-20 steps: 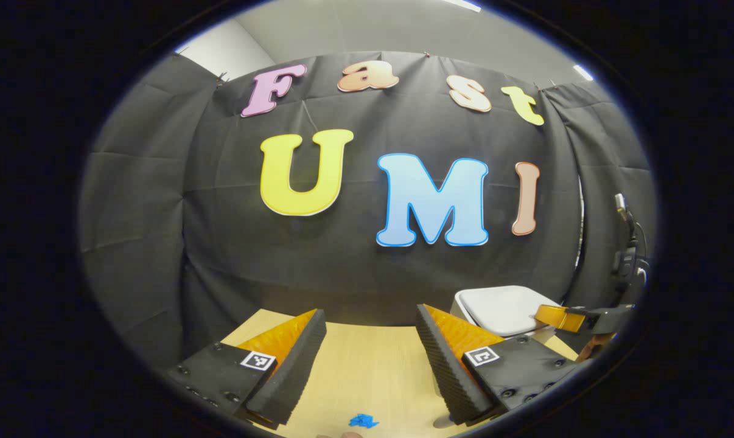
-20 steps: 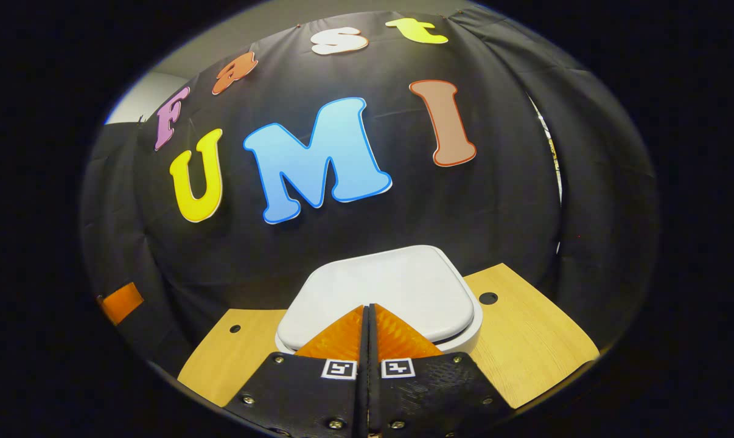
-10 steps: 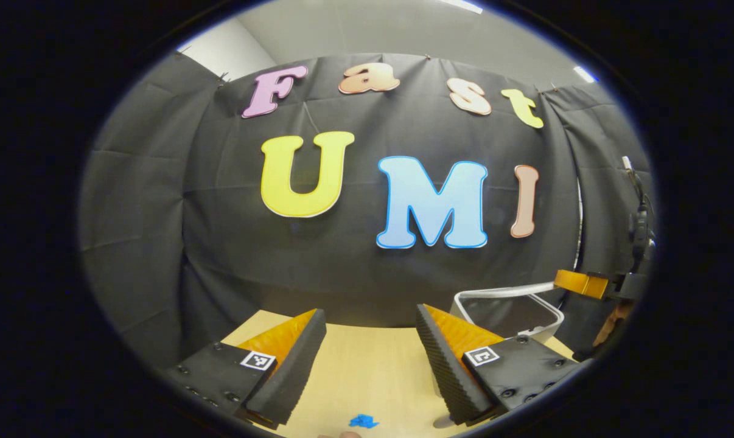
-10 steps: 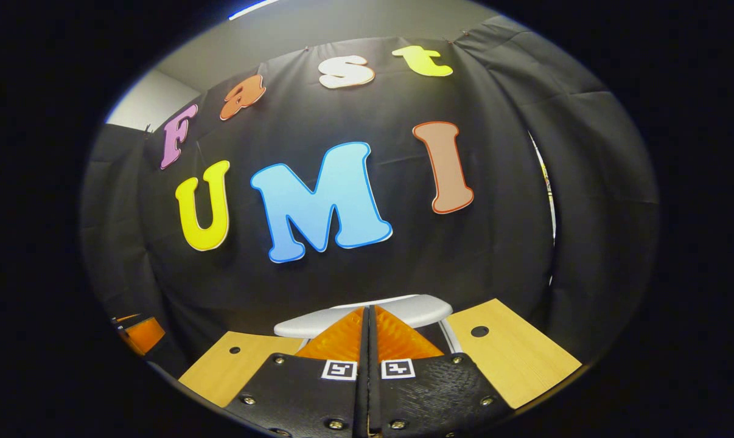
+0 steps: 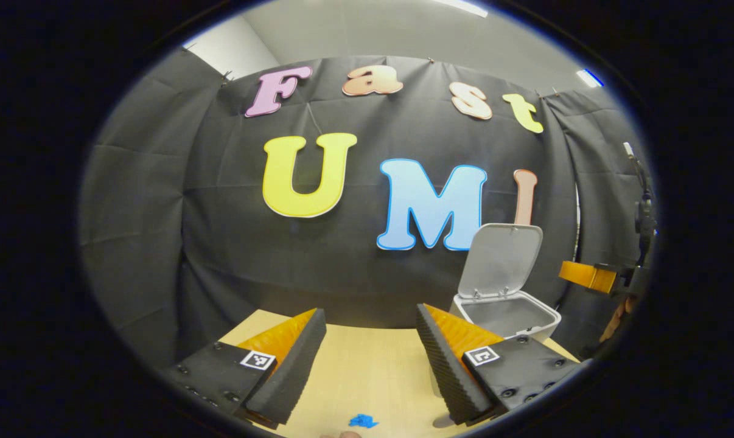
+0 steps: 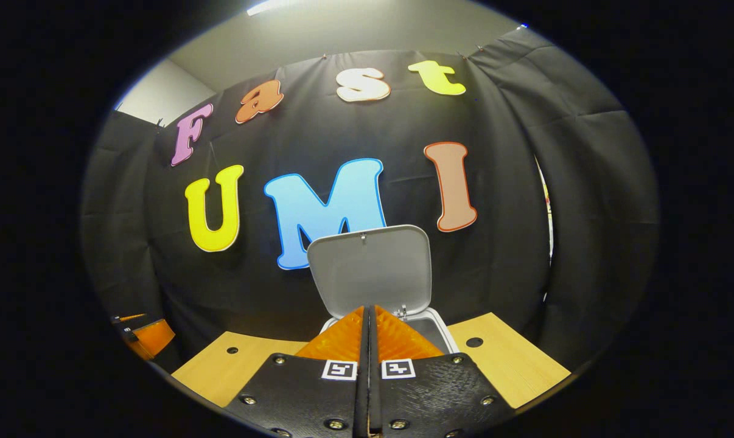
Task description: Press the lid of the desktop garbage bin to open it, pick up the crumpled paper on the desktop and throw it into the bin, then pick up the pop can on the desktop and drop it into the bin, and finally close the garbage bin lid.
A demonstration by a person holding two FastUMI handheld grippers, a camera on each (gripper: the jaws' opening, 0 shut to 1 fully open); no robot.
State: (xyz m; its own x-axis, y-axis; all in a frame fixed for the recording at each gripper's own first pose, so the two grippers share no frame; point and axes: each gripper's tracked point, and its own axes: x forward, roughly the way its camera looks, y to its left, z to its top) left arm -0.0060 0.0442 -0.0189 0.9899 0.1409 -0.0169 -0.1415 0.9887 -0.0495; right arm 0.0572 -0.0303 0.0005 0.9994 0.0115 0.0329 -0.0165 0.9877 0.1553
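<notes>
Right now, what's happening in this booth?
A person is working with two hand-held grippers at a wooden table. The white bin stands open, its lid tipped up against the black cloth wall. The right hand-held gripper is shut, holds nothing and points at the bin. The left hand-held gripper is open over the table, near a small blue scrap. Nothing has gone in yet that I can see.

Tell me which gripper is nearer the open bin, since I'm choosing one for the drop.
Right. The right gripper, fingers together, hangs just in front of the garbage bin under its raised lid. The left gripper, open, sits farther off over the desktop.
</notes>
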